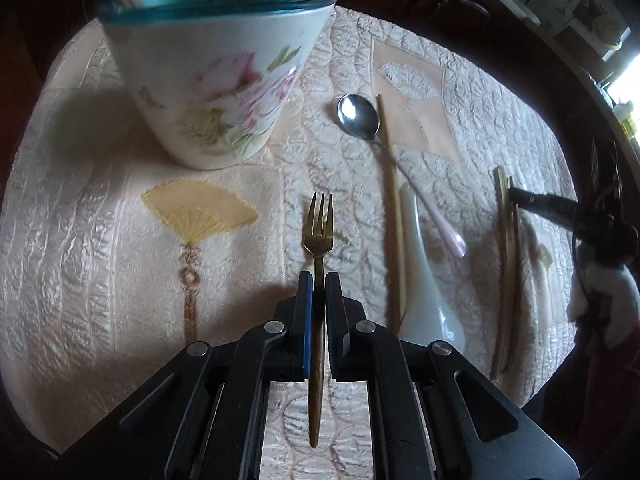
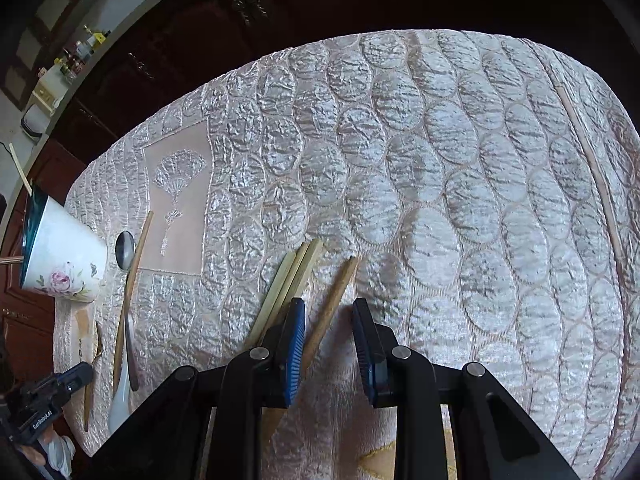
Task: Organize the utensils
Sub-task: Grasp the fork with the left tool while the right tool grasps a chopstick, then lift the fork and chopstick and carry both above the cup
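Observation:
My left gripper (image 1: 319,280) is shut on the handle of a gold fork (image 1: 319,220), held above the cloth with its tines pointing away. Ahead and to the left stands a floral cup (image 1: 216,92) with a teal rim and chopsticks in it. In the right wrist view my right gripper (image 2: 329,303) is low over the cloth with its jaws apart. A brown chopstick (image 2: 340,284) lies between them, close to the left pad and not squeezed. Pale chopsticks (image 2: 296,272) lie just outside that finger.
A metal spoon with a pink handle (image 1: 358,116), a brown chopstick (image 1: 394,220) and a white ceramic spoon (image 1: 424,280) lie to the right of the fork on the quilted tablecloth (image 2: 440,160). One more thin stick (image 2: 592,168) lies far right. Dark cabinets stand behind the table.

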